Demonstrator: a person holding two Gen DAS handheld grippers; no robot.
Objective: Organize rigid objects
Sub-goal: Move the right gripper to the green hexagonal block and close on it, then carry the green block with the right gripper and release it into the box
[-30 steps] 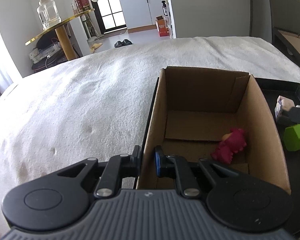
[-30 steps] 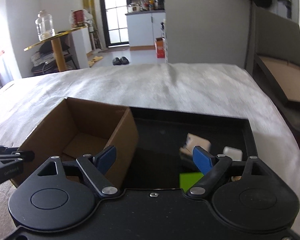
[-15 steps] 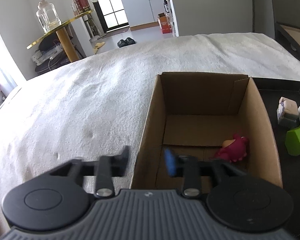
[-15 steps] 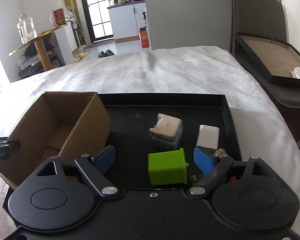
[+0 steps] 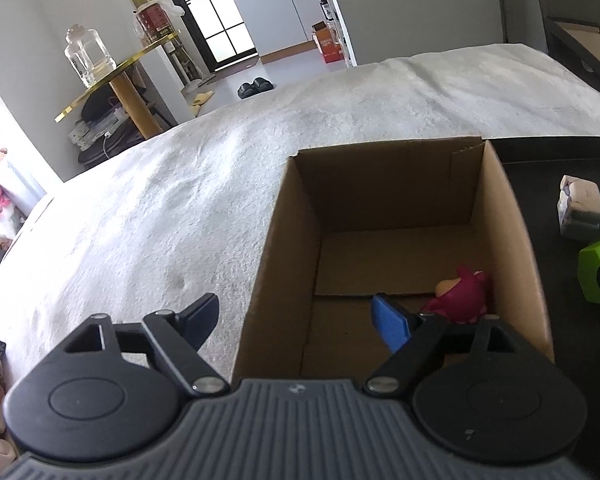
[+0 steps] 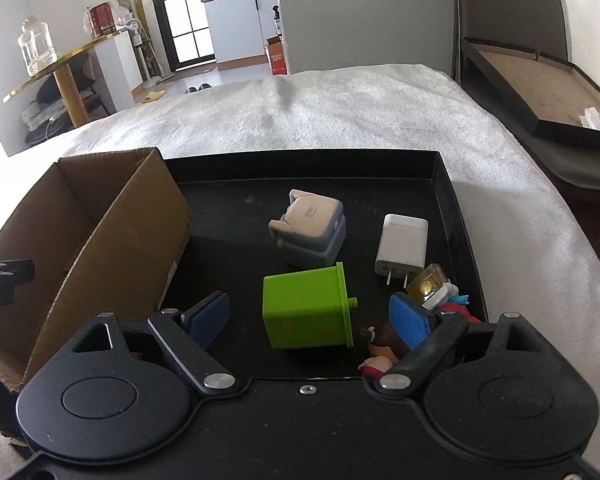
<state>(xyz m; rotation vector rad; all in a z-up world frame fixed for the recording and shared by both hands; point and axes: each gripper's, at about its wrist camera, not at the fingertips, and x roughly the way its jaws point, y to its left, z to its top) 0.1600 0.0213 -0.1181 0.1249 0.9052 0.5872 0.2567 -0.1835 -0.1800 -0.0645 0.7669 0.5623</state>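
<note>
An open cardboard box [image 5: 384, 184] [image 6: 112, 216] sits on a black tray [image 6: 448, 184] on a white blanket. A magenta toy figure [image 5: 462, 290] lies in the box's near right corner. My left gripper [image 5: 296, 320] is open and empty, its fingers straddling the box's near left wall without touching it. My right gripper [image 6: 310, 316] is open and empty above the tray, with a green block [image 6: 306, 306] between its fingers. A beige-grey box [image 6: 308, 226], a white charger [image 6: 400, 248], a small bottle [image 6: 426, 286] and small figures [image 6: 380, 346] also lie on the tray.
The white blanket [image 5: 160, 220] covers the bed around the tray. A gold side table with a glass jar [image 5: 88, 60] stands at far left. A dark framed board [image 6: 540, 92] leans at right. The left gripper's tip shows in the right wrist view [image 6: 4, 276].
My left gripper let go of the box's near left wall, opened wide and pulled back. My right gripper rose and drew back, bringing the tray's objects into view.
</note>
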